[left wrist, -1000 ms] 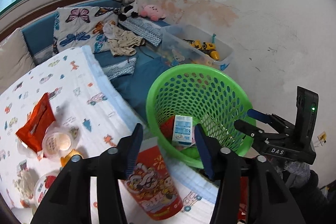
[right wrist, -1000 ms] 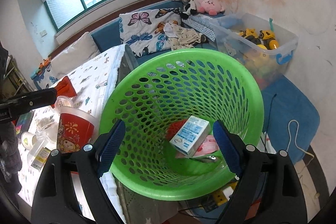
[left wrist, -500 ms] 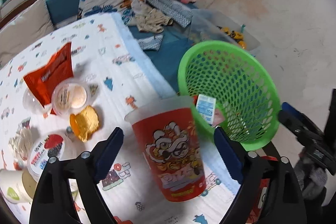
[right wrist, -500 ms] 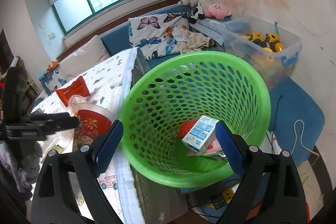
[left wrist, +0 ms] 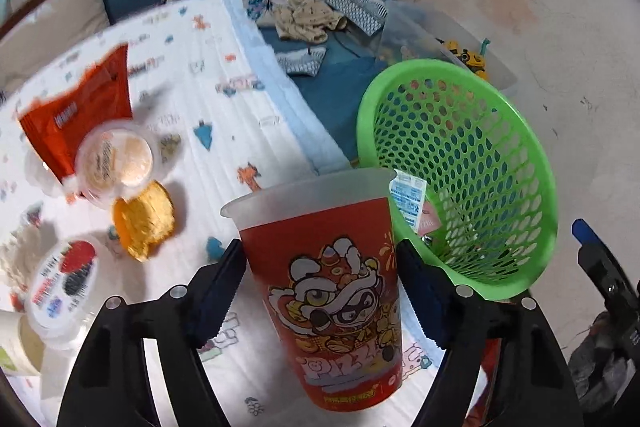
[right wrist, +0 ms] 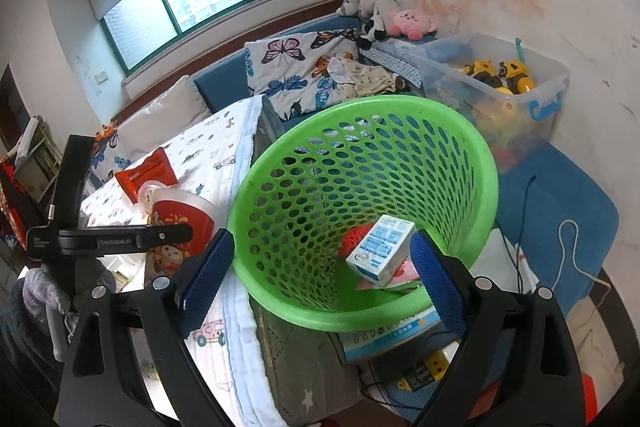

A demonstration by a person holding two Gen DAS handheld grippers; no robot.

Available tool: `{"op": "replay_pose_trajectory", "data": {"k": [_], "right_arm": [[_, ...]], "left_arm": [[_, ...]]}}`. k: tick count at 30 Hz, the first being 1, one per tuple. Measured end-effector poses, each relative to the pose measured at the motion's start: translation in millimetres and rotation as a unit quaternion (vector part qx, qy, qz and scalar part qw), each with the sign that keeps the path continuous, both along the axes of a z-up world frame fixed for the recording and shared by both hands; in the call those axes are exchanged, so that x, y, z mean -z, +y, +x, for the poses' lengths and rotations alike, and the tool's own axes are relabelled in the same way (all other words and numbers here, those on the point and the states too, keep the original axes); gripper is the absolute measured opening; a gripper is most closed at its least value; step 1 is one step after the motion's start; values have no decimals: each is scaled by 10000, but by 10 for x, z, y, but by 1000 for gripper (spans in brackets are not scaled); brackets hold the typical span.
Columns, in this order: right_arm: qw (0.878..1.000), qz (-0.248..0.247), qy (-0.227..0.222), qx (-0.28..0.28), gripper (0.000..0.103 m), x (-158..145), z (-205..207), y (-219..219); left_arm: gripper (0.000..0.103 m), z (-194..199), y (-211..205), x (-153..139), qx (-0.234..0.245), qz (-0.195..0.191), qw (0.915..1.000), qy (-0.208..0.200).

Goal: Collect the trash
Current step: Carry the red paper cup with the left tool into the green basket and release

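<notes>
A red paper cup (left wrist: 332, 291) with a lion print stands on the patterned bed sheet (left wrist: 224, 107). My left gripper (left wrist: 320, 287) is open, with one finger on each side of the cup, close to its walls. The green mesh basket (left wrist: 480, 163) sits beside the bed and holds a small white-blue carton (right wrist: 380, 251) and other wrappers. My right gripper (right wrist: 320, 267) is open and empty over the basket's near rim (right wrist: 360, 323). The cup also shows in the right wrist view (right wrist: 180, 227).
On the sheet lie a red snack bag (left wrist: 80, 115), a round lidded tub (left wrist: 116, 159), an orange piece (left wrist: 144, 219) and a yogurt cup (left wrist: 64, 283). A clear toy bin (right wrist: 500, 87) stands behind the basket. A cable (right wrist: 568, 247) lies on the blue mat.
My left gripper swung from the basket to the bed and now straddles the red cup. My right gripper drew back a little from the basket.
</notes>
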State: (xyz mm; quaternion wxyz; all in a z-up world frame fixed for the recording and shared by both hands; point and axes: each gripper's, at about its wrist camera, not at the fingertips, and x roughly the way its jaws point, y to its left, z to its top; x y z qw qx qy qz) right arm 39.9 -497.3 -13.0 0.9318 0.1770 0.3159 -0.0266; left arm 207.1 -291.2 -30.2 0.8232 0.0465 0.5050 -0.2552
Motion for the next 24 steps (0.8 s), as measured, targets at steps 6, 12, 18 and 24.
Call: {"op": "replay_pose_trajectory", "data": {"k": [6, 12, 18, 24], "right_arm": [[10000, 14, -66, 59, 89, -21, -49, -31], [9998, -127, -102, 139, 89, -57, -141, -27], [9996, -44, -149, 221, 89, -59, -234, -59], [9995, -23, -147, 266, 89, -49, -310, -64]], "left_arm": [[73, -139, -114, -365, 183, -120, 9987, -464], [73, -166, -457, -723, 488, -318, 9937, -962], [73, -153, -848, -731, 805, -467, 9908, -985], [85, -152, -1043, -629, 1026, -481, 9904, -791]]}}
